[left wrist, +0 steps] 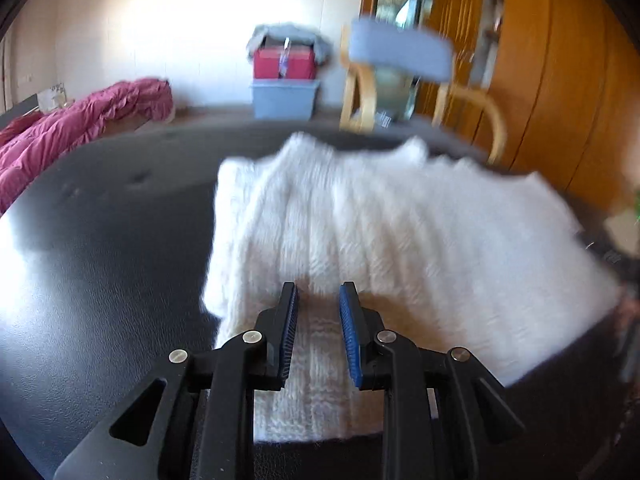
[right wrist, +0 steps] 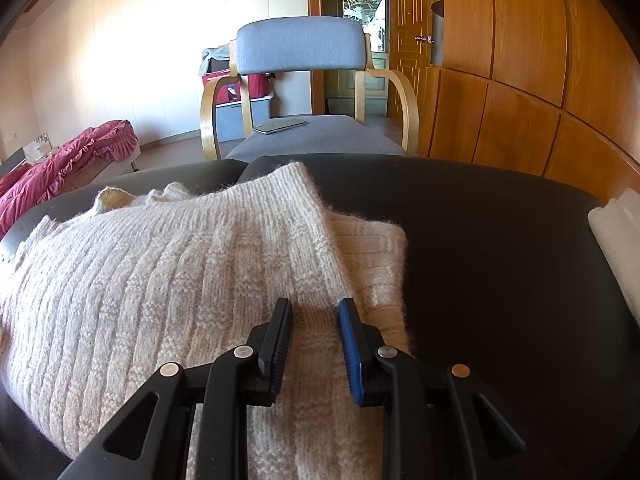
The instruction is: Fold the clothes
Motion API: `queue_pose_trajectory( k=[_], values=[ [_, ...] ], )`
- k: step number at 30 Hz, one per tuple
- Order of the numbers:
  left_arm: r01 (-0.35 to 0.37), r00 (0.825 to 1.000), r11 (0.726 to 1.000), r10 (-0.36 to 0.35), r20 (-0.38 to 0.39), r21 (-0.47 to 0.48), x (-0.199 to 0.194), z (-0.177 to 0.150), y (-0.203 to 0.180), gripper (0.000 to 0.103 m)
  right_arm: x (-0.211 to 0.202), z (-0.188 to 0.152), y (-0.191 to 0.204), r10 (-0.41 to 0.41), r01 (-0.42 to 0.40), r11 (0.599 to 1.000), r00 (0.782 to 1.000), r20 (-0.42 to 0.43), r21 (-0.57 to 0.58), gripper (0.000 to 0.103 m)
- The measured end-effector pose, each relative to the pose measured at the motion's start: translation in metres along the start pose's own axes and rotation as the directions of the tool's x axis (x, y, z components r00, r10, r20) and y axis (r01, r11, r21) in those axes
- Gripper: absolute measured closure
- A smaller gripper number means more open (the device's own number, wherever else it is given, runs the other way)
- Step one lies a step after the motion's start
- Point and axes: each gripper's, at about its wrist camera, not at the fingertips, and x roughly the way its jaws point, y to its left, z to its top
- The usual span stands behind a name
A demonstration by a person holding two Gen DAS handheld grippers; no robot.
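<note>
- Black leather-look table [right wrist: 500, 240] fills the foreground of both views, with a pale wall and orange wood panelling [right wrist: 520, 80] behind it.
- Lying on that table is the white knitted sweater [right wrist: 180, 272], the garment to be folded; it looks partly folded already, since one ribbed layer overlaps another at its right edge.
- Left gripper [left wrist: 319, 294] hovers over the near edge of the sweater, its jaws a narrow gap apart with knit showing between them but no pad pressing on it. That view is smeared, so whether the fingertips touch the wool cannot be told.
- Right gripper [right wrist: 314, 308] sits over the sweater's near right part, jaws likewise narrowly apart and clamping nothing. Judging by this, both tongs are placed at the hem so that the near edge can be taken at two points and carried over evenly.
- Beyond the sweater, across the table's far edge, stands a grey-cushioned wooden armchair [right wrist: 300, 48]; a flat dark slab, perhaps a tablet or phone [right wrist: 280, 125], lies on its seat.
- Further behind the sweater, by the wall, a red box [left wrist: 285, 63] sits stacked on a blue-grey plastic bin [left wrist: 285, 98], with grey cloth draped out of the red one. What else they hold is hidden.
- Left of the sweater, off the table, a crimson ruffled quilt [left wrist: 80, 124] lies heaped.
</note>
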Motion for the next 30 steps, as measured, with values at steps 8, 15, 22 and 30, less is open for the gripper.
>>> queue_pose_trajectory(
  k=[8,15,22,30],
  values=[
    [0.012,1.000,1.000,-0.012,-0.005,-0.013,0.006,0.005,0.006,0.078,-0.008,0.001,-0.017,0.078,-0.079,0.993,0.997,0.024,0.090,0.079],
    [0.029,0.999,0.999,-0.029,0.018,-0.020,0.000,0.002,0.007,0.077,-0.033,-0.024,-0.078,0.166,-0.164,0.923,0.986,0.025,0.348,0.074],
    [0.027,0.993,0.999,-0.029,0.113,0.017,-0.022,0.008,-0.020,0.074,-0.045,-0.058,-0.117,0.333,-0.279,0.797,0.943,-0.003,0.535,0.062],
    [0.092,0.989,0.993,-0.100,0.107,0.078,-0.011,0.019,-0.065,0.051,-0.038,-0.072,-0.112,0.505,-0.401,0.651,0.863,0.026,0.644,0.045]
  ],
)
